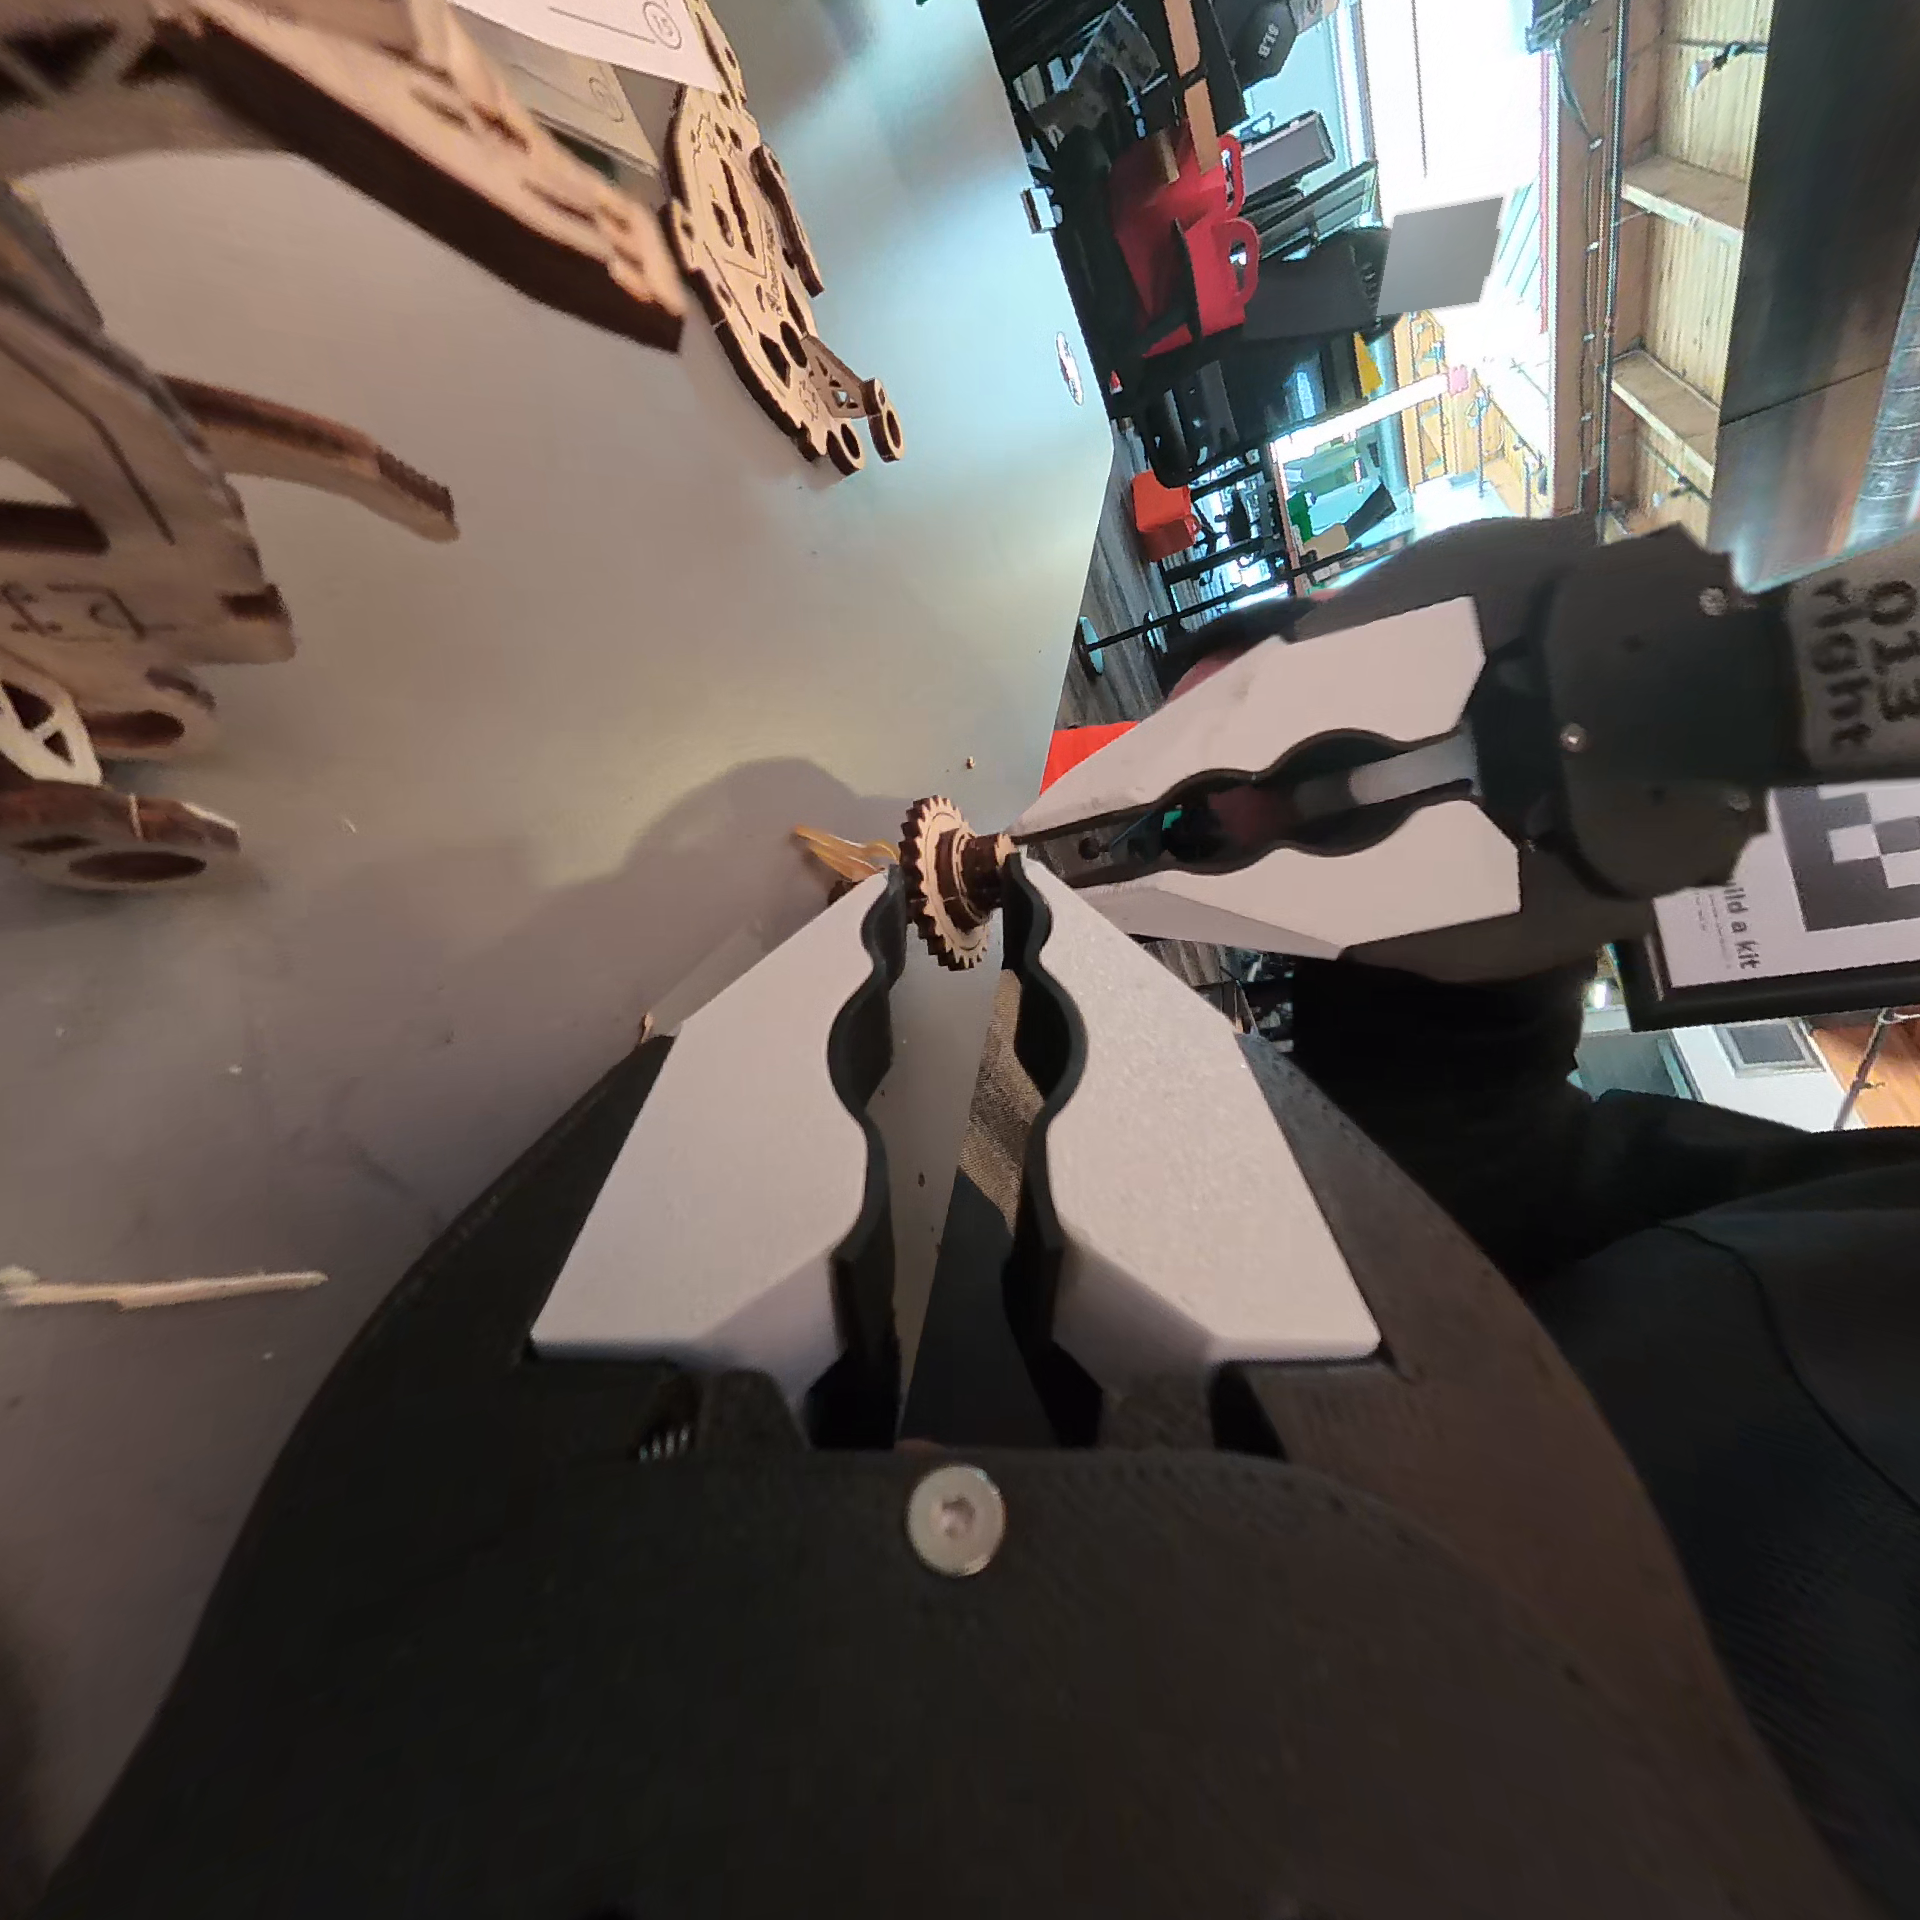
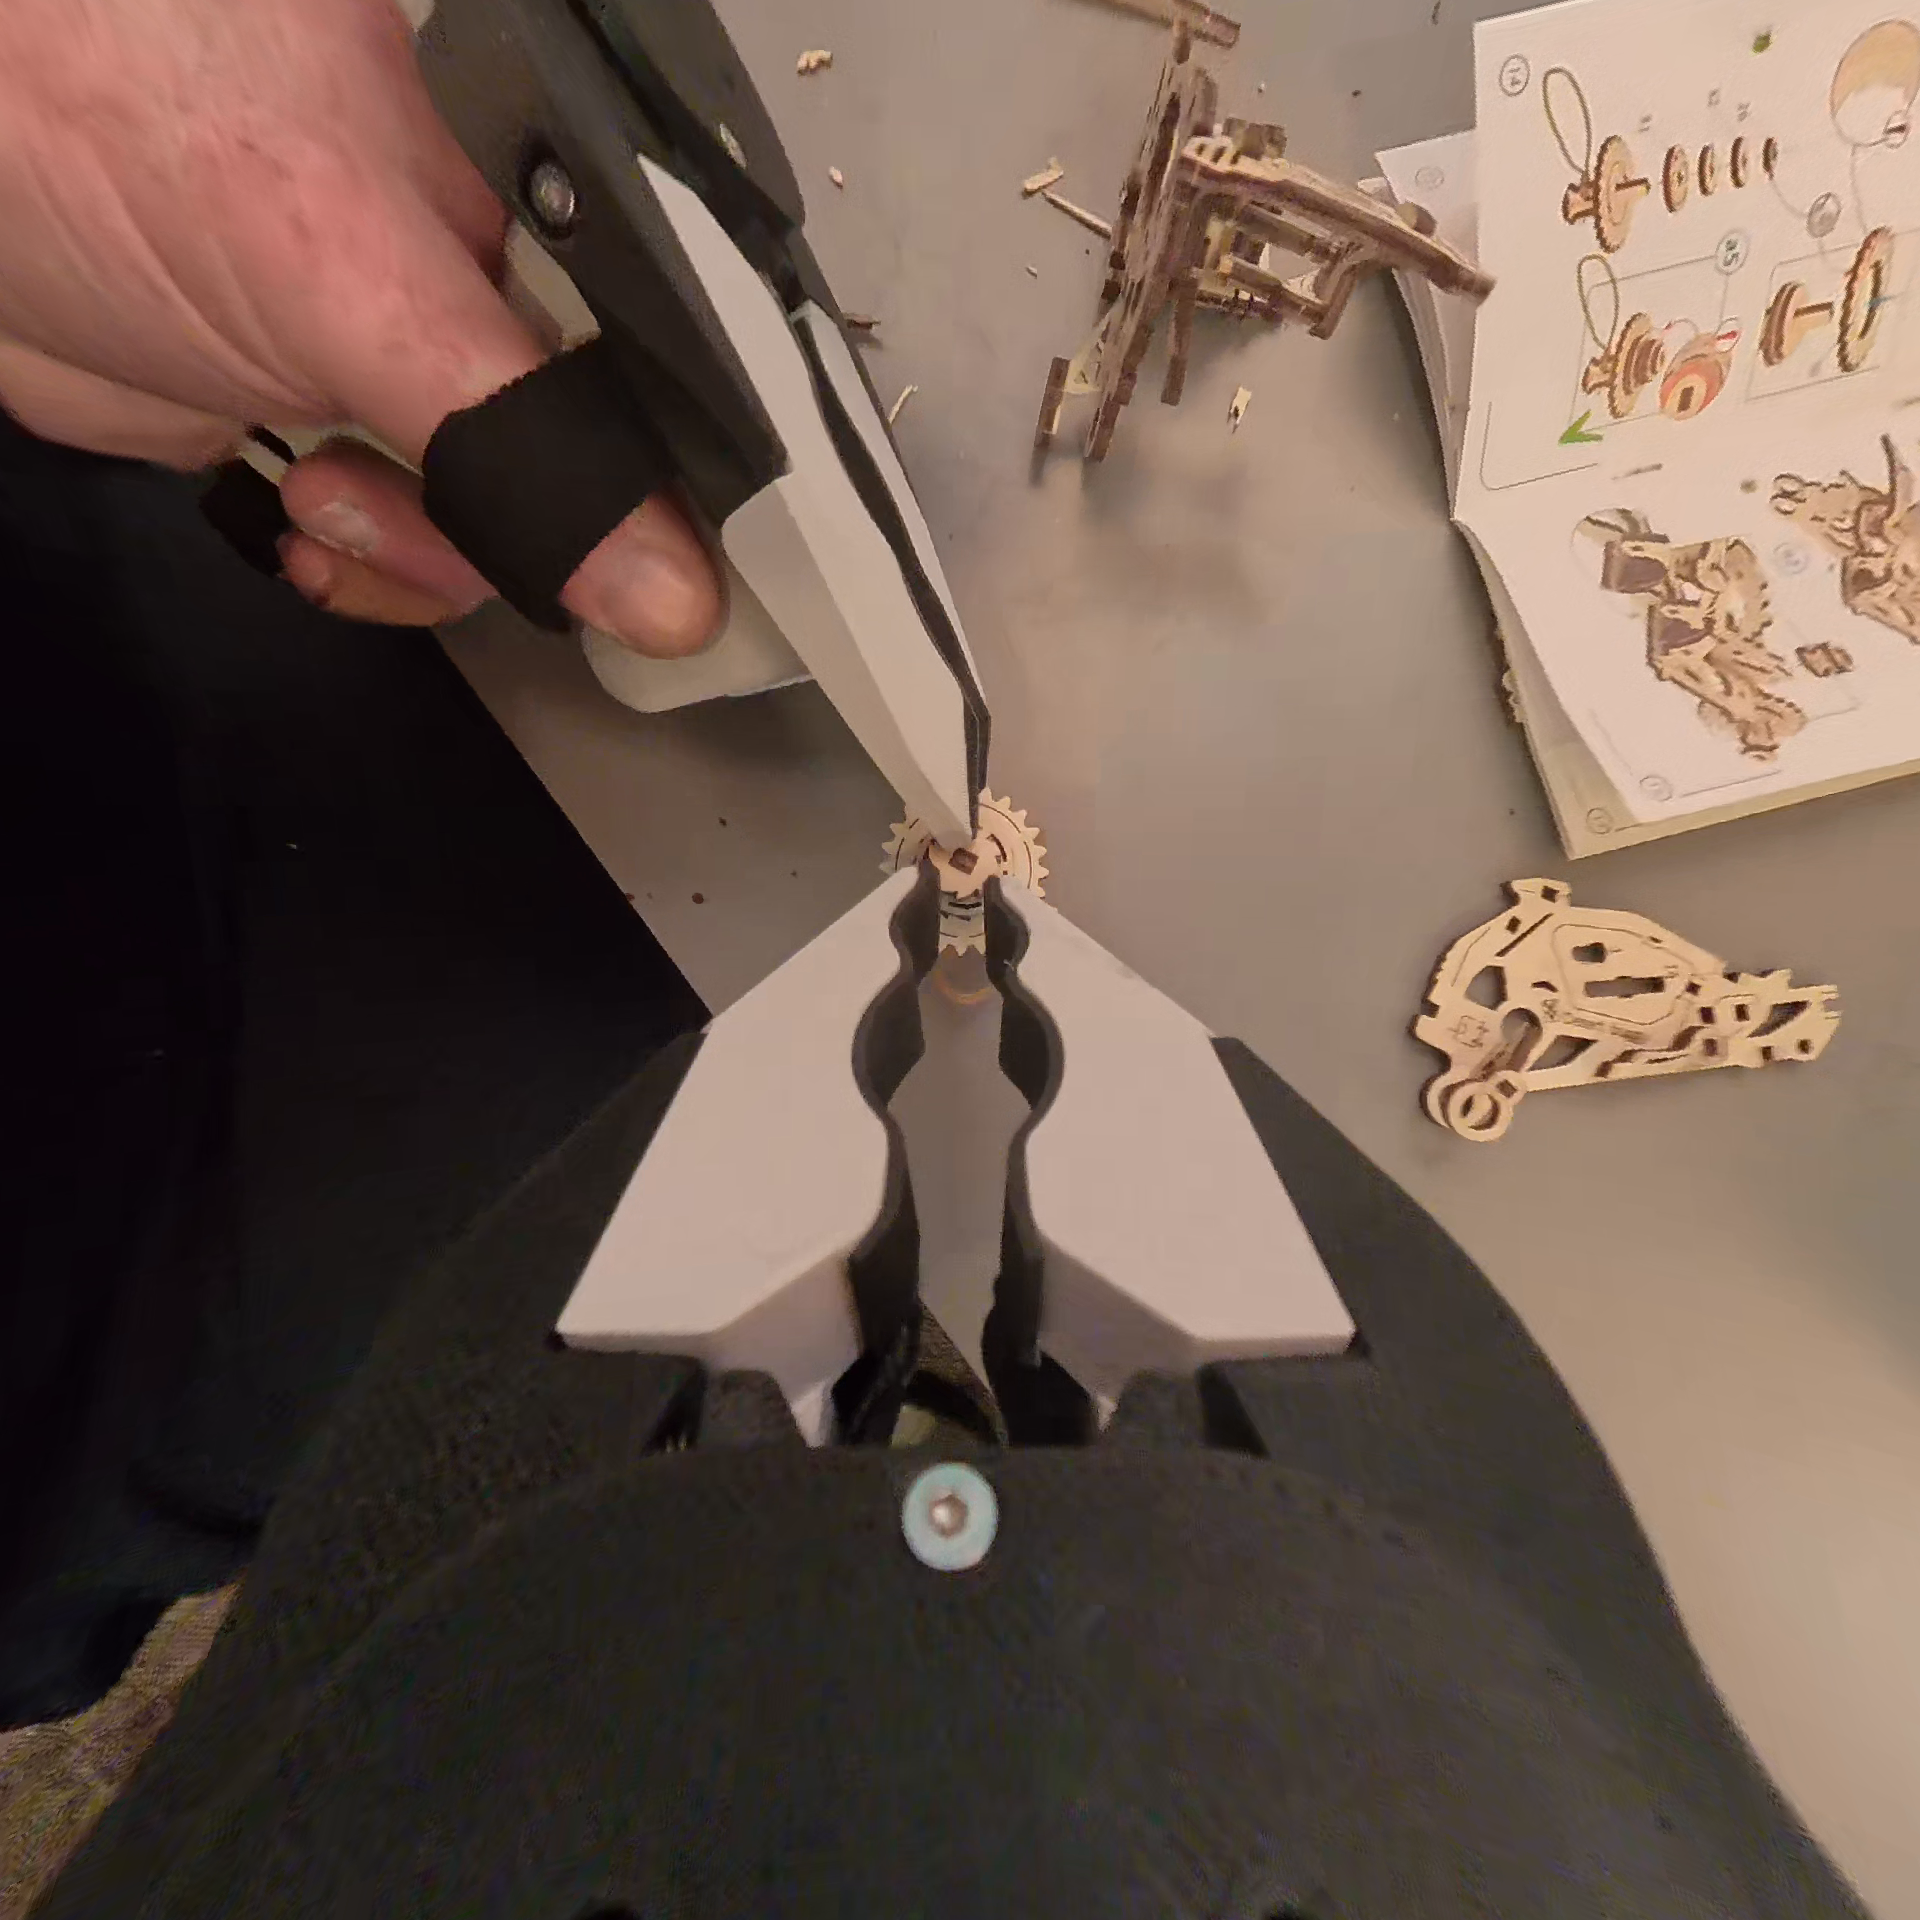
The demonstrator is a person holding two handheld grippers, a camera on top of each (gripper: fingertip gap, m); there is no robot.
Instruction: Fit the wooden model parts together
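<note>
- Wooden gear assembly point(image 1: 948, 881), a small toothed wheel on a short hub, sits in the air just above the grey table point(image 1: 540, 727), caught between the tips of both grippers.
- Left gripper point(image 1: 951, 894) is clamped on the gear assembly: its two black-lined fingertips press the wheel from either side, while the gap behind the tips stays wide.
- Right gripper point(image 1: 1023, 842) reaches in from the right in the left wrist view, its fingers drawn nearly together, with the tips meeting the hub end of the assembly.
- From the right wrist view the right gripper point(image 2: 961, 894) has its tips closed on the lower part of the gear assembly point(image 2: 971, 857), and a pale ring (hard to identify) shows between the fingers just behind it.
- Only this view shows the hand point(image 2: 260, 291) on the left gripper point(image 2: 961, 831), with a black strap across one finger.
- It also shows an open instruction booklet point(image 2: 1683, 436) at the far right, a half-built wooden model point(image 2: 1226, 229) standing near it, and a flat wooden side panel point(image 2: 1600, 1003) lying apart, closer to the camera.
- Only the left wrist view shows the room beyond the table edge, with red furniture point(image 1: 1184, 249), and blurred wooden pieces point(image 1: 125, 582) close at its left.
</note>
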